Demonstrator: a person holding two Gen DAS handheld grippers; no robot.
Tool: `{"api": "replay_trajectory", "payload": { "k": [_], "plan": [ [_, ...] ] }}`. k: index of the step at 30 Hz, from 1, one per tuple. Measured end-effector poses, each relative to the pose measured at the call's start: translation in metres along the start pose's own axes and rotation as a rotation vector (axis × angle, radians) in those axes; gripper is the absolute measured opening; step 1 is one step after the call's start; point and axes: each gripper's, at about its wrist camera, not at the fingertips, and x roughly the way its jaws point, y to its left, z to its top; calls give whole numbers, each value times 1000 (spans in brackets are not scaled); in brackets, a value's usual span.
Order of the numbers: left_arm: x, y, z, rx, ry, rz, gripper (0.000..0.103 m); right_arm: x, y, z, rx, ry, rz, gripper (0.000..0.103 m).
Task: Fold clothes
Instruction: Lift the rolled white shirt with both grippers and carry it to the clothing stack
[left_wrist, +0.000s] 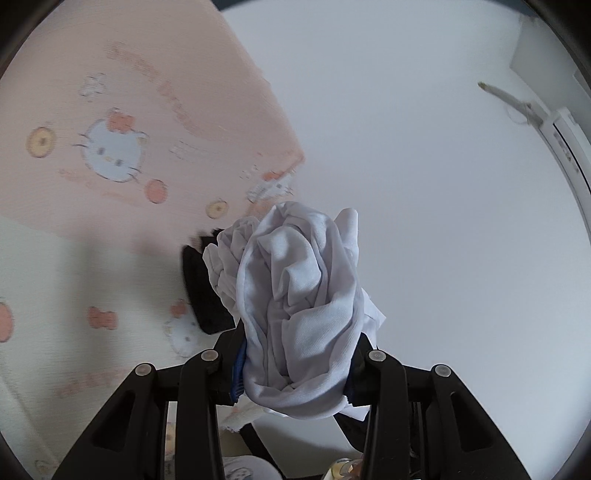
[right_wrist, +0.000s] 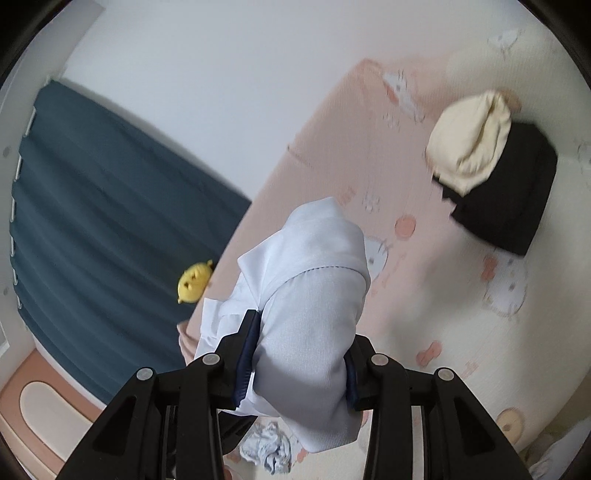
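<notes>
White garment (left_wrist: 299, 295) is off the bed, bunched up between my two grippers. Left gripper (left_wrist: 295, 373) is clamped on a crumpled wad of it. Right gripper (right_wrist: 299, 369) is closed on a smoother part with a stitched seam, maybe a sleeve or shoulder. Both views are motion-blurred.

Progress, as a judgement:
- Black folded piece (right_wrist: 509, 199) with a cream piece (right_wrist: 469, 140) on top lies on the bed, looks like a stack of folded items.
- White garment isn't flat or squared, so its fold isn't there.
- Small crumpled pale-blue cloth (right_wrist: 269, 446) lies low in the right view, under my gripper. Can't tell what it is.
- One frame fits either lifting the garment to spread it or carrying it over mid-fold.

Room and edges:
- Pink and cream cartoon-print bedsheet (right_wrist: 424, 295) has bare area between me and the stack.
- Bed edge runs diagonally in the right view, with dark teal curtain (right_wrist: 110, 206) and a yellow toy (right_wrist: 194, 282) past it. Keep cloth away from that side.
- Left view: mostly white wall (left_wrist: 424, 147), and the black piece is just behind the garment.
</notes>
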Motion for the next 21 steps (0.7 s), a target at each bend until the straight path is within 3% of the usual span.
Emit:
{"api": "replay_trajectory", "payload": {
  "k": [11, 21],
  "plan": [
    [92, -35, -5, 38, 113, -42, 35, -41, -42, 53, 37, -71, -58, 40],
    [196, -23, 19, -2, 217, -99, 35, -44, -87, 101, 92, -113, -174, 40]
  ]
}}
